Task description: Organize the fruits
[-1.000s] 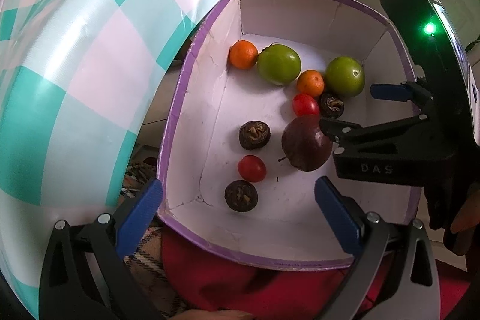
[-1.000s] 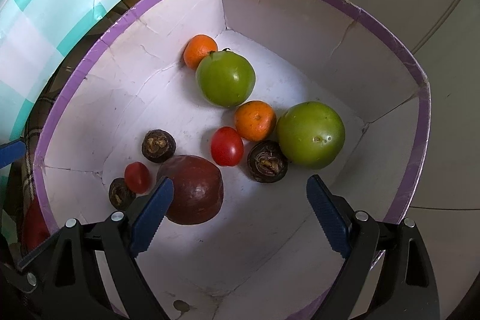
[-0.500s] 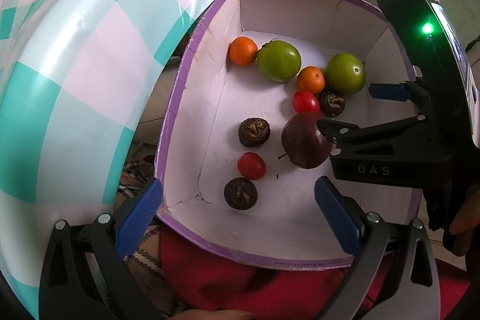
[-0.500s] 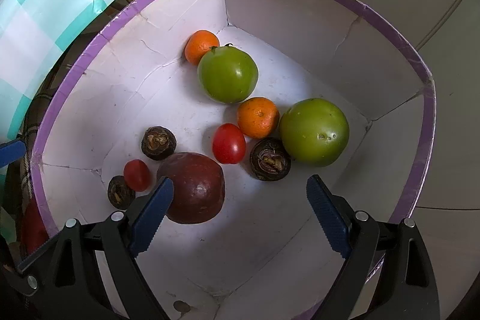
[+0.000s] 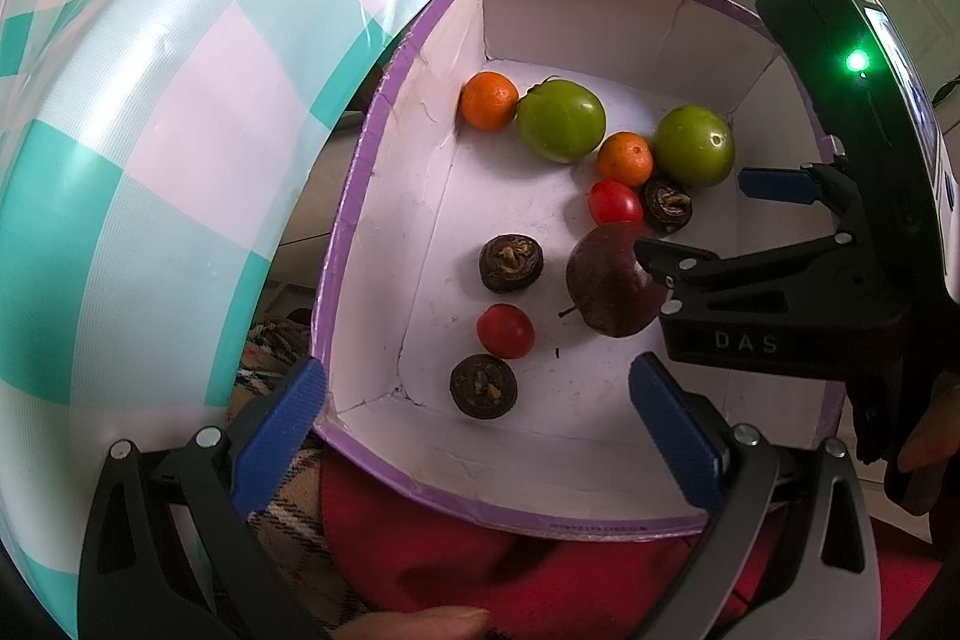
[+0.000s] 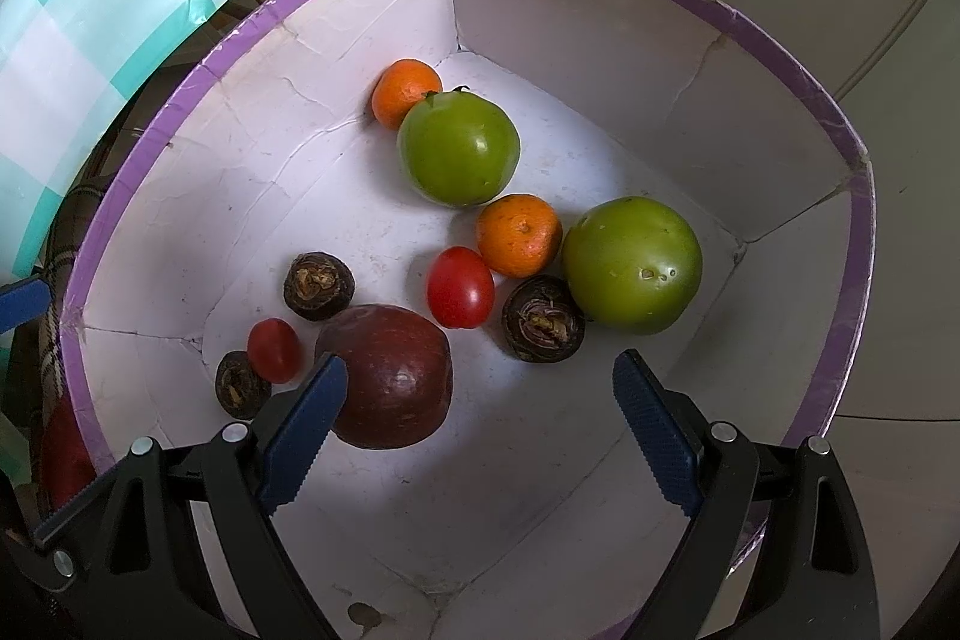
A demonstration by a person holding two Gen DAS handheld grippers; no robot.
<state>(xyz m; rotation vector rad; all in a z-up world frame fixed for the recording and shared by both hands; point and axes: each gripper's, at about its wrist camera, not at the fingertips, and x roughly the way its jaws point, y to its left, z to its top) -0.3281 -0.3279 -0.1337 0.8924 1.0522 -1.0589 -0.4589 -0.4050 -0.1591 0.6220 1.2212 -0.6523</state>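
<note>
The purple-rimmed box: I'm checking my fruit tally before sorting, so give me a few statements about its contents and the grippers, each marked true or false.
1. Two green fruits lie in the purple-rimmed box: one green fruit and another. True.
2. The box holds three oranges. False: only two, one orange near the far corner and one orange between the green fruits.
3. The right gripper is shut on the dark red apple. False: it is open; the apple lies on the box floor by its left finger.
4. The left gripper is open and holds nothing. True.
5. Three dark brown wrinkled fruits are in the box, such as this one. True.
</note>
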